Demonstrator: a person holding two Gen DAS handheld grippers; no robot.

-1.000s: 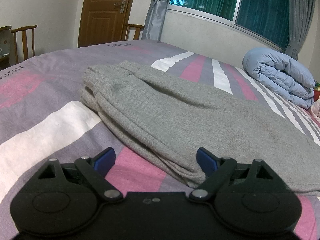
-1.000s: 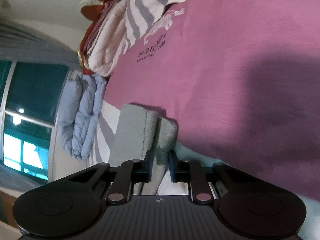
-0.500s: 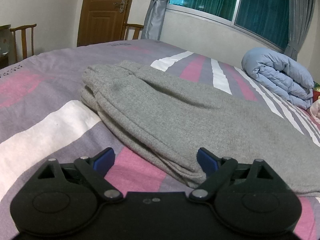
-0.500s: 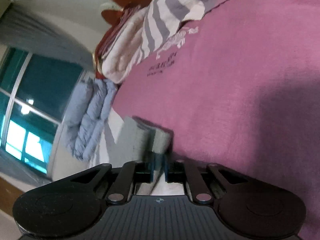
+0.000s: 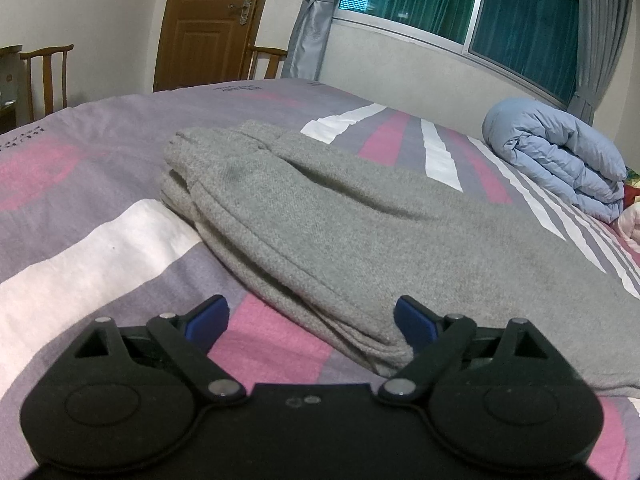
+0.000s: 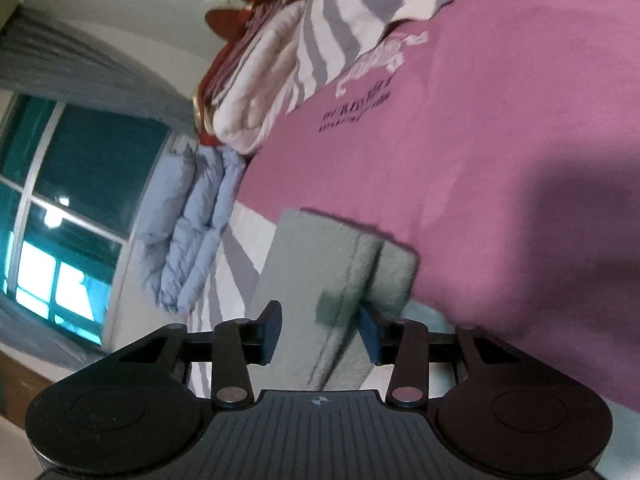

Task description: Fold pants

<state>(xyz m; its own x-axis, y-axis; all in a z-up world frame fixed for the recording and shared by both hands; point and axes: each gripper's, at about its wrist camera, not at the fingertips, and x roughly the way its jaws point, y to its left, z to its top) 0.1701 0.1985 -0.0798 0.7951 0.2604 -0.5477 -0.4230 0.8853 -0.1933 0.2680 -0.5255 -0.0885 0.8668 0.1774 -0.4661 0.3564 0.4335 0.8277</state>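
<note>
The grey pants [image 5: 360, 232] lie folded lengthwise on the striped bedsheet [image 5: 100, 248], waistband at the far left. My left gripper [image 5: 310, 320] is open just above the bed, its blue pads either side of the pants' near edge. In the right wrist view, tilted sideways, my right gripper [image 6: 320, 332] is open with the grey leg end [image 6: 340, 264] lying between its blue pads, not pinched.
A rolled blue duvet [image 5: 560, 160] lies at the far right of the bed, by the window; it also shows in the right wrist view [image 6: 192, 220]. Pillows and folded linens [image 6: 280, 80] sit at the head. Wooden chairs [image 5: 44, 72] and a door stand beyond the bed.
My right gripper was shut on the leg end and has opened, letting it go on the bed. The left gripper and the pants near it have barely moved.
</note>
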